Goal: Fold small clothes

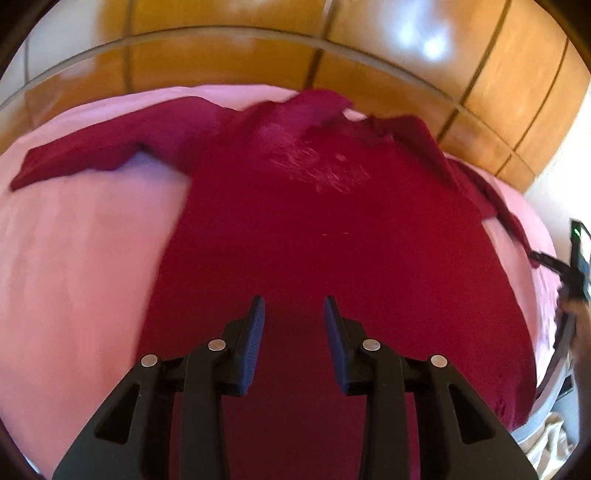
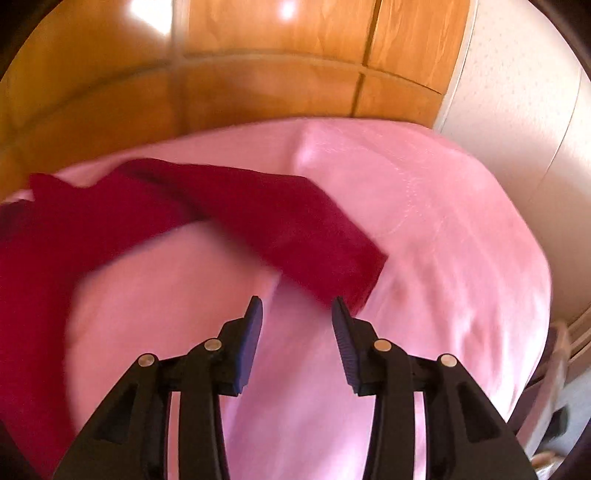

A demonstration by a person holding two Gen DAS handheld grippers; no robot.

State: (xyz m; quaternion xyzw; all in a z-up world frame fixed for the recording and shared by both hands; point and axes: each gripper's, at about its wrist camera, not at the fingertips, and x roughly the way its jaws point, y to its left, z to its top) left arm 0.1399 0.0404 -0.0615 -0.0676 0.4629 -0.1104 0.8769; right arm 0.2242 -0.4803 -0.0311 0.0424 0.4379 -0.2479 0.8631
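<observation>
Overhead, both tongs are held spread and empty: the left tongs (image 1: 294,308) above a crimson shirt (image 1: 314,236), the right tongs (image 2: 297,308) beside its sleeve (image 2: 295,229). The shirt is laid flat on a pink sheet (image 1: 81,266).

We see smooth pink cloth cover (image 1: 74,258) spread over work surface, filling lower part of both views (image 2: 443,221). Behind it, glossy orange-brown wooden panelling (image 1: 221,48) split by dark seams into rectangular panels; same panelling in right view (image 2: 277,37). We note bright white light glare (image 1: 428,44) reflecting on wood. Thin curved pale rail (image 1: 221,33) crosses panelling in left view. At right view's edge, cream textured wall (image 2: 517,92) meets wood.
</observation>
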